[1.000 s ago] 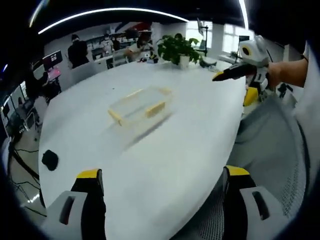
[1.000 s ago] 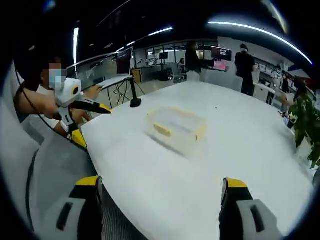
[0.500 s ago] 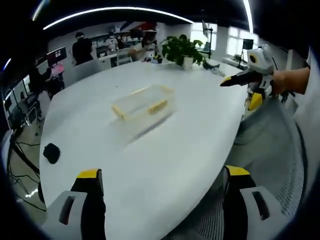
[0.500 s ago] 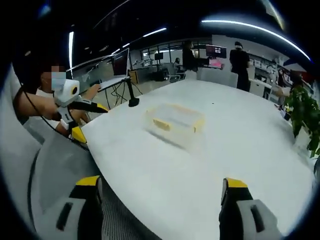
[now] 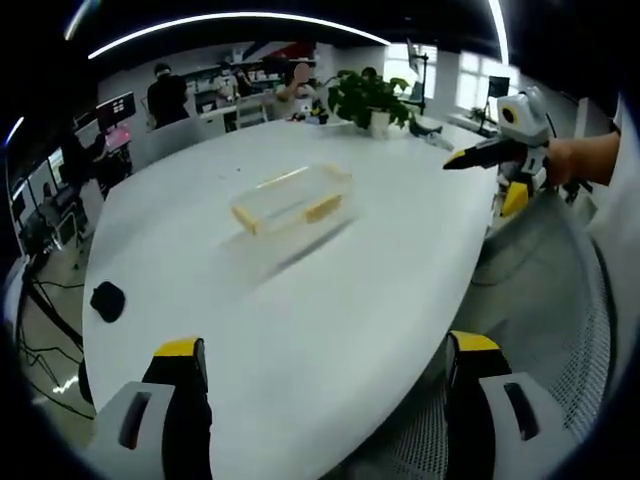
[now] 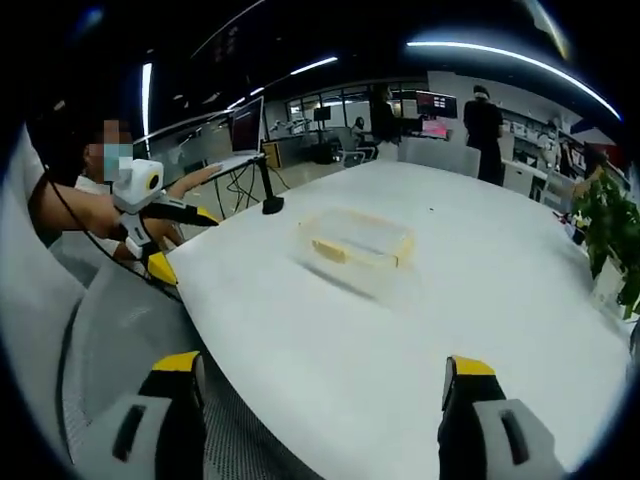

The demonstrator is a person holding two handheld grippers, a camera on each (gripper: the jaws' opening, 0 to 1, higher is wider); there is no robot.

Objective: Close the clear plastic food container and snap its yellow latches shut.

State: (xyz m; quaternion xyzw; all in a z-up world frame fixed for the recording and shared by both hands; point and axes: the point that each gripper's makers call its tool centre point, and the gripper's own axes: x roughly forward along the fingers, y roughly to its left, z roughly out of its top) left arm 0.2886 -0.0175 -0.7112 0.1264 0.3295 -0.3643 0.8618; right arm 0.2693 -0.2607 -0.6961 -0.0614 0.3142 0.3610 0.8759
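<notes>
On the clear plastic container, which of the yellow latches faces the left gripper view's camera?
The yellow latch on the long side of the clear plastic container; it faces the camera, while the shorter end latch sits at the container's left end in that view.

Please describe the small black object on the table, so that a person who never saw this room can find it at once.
Start from the big white oval table. The clear container with yellow latches sits near its middle, and the small black object lies alone near the table's edge, far from the container. It is the one dark, flat, rounded thing on the white surface.
</notes>
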